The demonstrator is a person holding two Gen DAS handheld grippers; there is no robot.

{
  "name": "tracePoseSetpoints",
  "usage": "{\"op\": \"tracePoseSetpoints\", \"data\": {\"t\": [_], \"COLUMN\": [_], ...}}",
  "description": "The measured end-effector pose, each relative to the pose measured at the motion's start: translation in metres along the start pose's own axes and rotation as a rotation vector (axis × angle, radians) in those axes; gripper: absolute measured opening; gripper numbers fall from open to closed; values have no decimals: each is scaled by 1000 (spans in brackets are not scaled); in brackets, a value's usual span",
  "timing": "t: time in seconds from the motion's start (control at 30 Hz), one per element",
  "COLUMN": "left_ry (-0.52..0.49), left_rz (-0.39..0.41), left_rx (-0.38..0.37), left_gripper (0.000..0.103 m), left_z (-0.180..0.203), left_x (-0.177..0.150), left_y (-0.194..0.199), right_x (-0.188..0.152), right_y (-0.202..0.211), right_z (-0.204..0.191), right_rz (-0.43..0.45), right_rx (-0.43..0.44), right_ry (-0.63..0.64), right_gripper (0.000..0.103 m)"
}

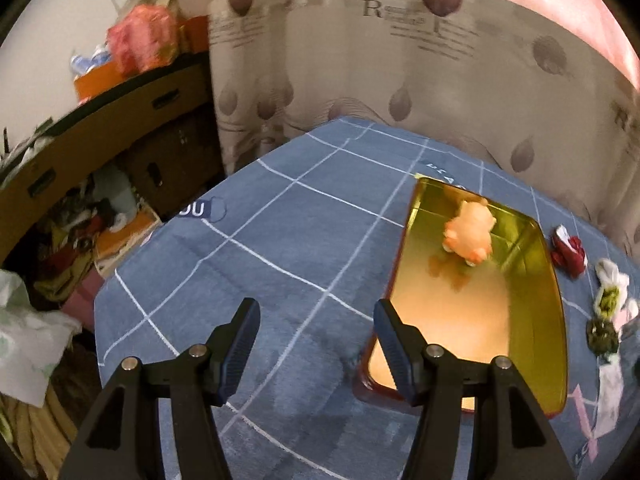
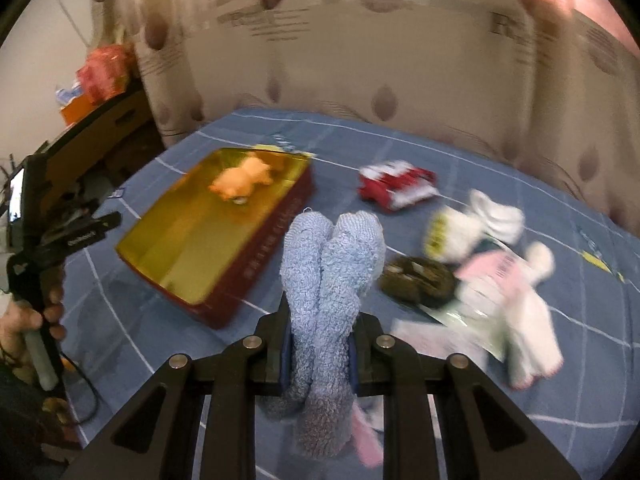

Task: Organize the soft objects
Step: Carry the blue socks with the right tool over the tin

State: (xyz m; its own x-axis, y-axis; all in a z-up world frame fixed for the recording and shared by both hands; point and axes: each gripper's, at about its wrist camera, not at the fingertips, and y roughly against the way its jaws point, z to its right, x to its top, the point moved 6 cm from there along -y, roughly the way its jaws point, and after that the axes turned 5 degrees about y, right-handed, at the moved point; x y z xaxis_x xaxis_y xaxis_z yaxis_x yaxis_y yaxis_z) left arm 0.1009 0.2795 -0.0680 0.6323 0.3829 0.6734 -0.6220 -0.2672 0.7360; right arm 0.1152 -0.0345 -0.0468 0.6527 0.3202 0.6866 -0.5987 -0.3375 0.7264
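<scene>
A gold-lined red tin [image 1: 540,320] lies on the blue checked cloth, with an orange plush toy [image 1: 470,236] inside; both also show in the right wrist view, the tin [image 2: 256,248] and the toy [image 2: 240,182]. My left gripper [image 1: 316,338] is open and empty, left of the tin's near end. My right gripper [image 2: 320,340] is shut on a pair of light blue fluffy socks [image 2: 332,264], held above the cloth just right of the tin. Red-and-white socks [image 2: 396,184], white socks [image 2: 476,220], a dark olive pair [image 2: 418,280] and pink-white socks [image 2: 516,312] lie to the right.
A patterned curtain [image 1: 400,80] hangs behind the table. Cardboard boxes and clutter [image 1: 100,160] stand left of the table, with a drop past the table's left edge. The other hand-held gripper [image 2: 48,248] shows at the left of the right wrist view.
</scene>
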Motion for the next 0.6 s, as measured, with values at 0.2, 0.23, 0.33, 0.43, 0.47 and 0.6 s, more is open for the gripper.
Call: {"op": "tracePoseSetpoints", "data": {"t": [0.2,0.23,0.33,0.43,0.47,0.6], "left_ry": [53,61,73,78,80,98], "left_rz": [-6,-10,-20,-28,-32,-37], "left_rx": [40,45,63,69,72,86], "left_gripper": [61,61,61,61,61,61], "left_z": [-15,-17,-23,-25,-26,-32], "left_x": [3,3,2,2,2,3], "left_y": [-4,-4,-7,-10,-11,-13], "right_x": [26,30,43,56,60,68], "right_y": [-24,-29,-41,-55,-59,-80], "right_z": [-37,-42,-61,-77,-81,-95], "right_rz": [1,0,1,-3,-3,-21], "right_rx": [59,68,77,91,90,88], "right_ry": [27,28,59,74,80,96], "right_gripper": [19,19,19,19,19,19]}}
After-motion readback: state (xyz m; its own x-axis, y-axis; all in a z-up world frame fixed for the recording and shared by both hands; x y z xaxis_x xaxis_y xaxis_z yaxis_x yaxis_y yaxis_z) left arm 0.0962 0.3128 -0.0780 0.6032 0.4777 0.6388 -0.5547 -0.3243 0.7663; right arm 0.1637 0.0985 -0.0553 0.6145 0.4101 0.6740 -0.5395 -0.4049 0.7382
